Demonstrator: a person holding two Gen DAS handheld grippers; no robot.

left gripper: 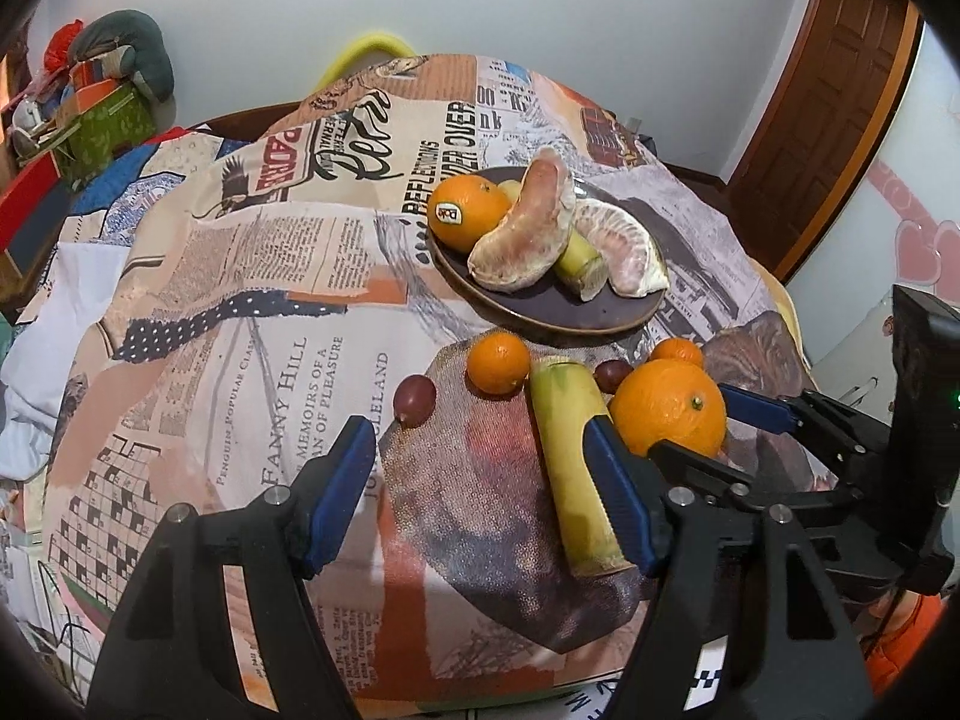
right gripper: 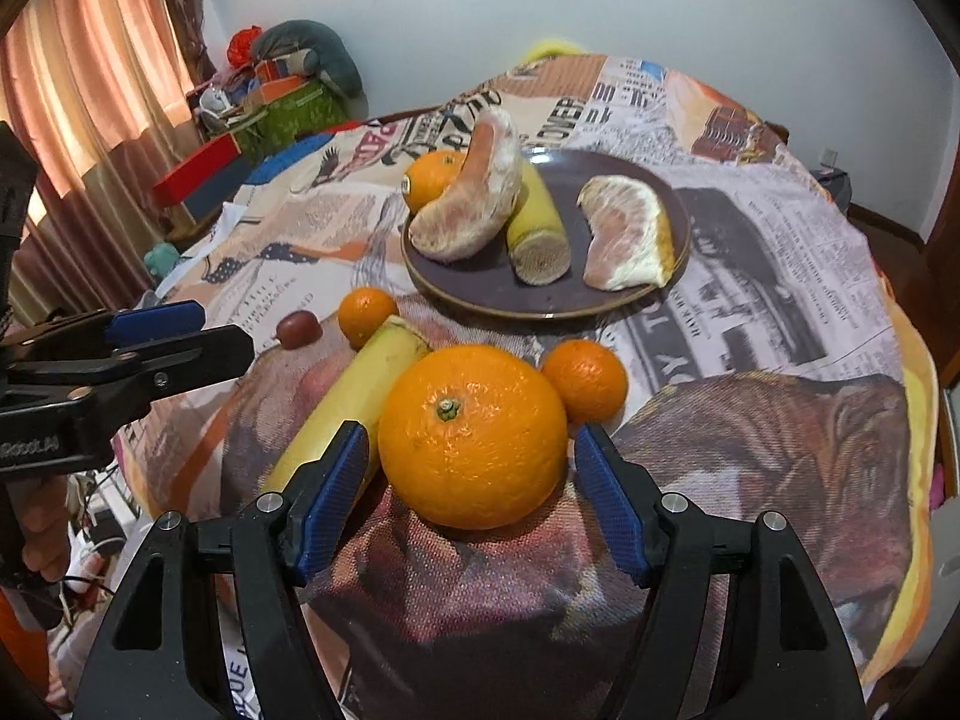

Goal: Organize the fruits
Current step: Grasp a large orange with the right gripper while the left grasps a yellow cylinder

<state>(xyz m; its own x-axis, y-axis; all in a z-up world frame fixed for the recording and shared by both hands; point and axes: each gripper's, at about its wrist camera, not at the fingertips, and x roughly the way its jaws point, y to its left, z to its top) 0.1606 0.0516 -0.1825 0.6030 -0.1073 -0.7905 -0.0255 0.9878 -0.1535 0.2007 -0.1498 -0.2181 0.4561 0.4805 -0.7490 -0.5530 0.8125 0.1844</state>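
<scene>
Right gripper near the table's front edge, fingers wide around the big orange, lining up a grab; left gripper gaping, empty.

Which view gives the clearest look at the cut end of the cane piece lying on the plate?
The right wrist view. There the cane piece on the plate turns its pale, fibrous cut face toward the camera, unobstructed. In the left wrist view the same piece lies mostly hidden between the two pomelo segments, its end barely visible.
</scene>
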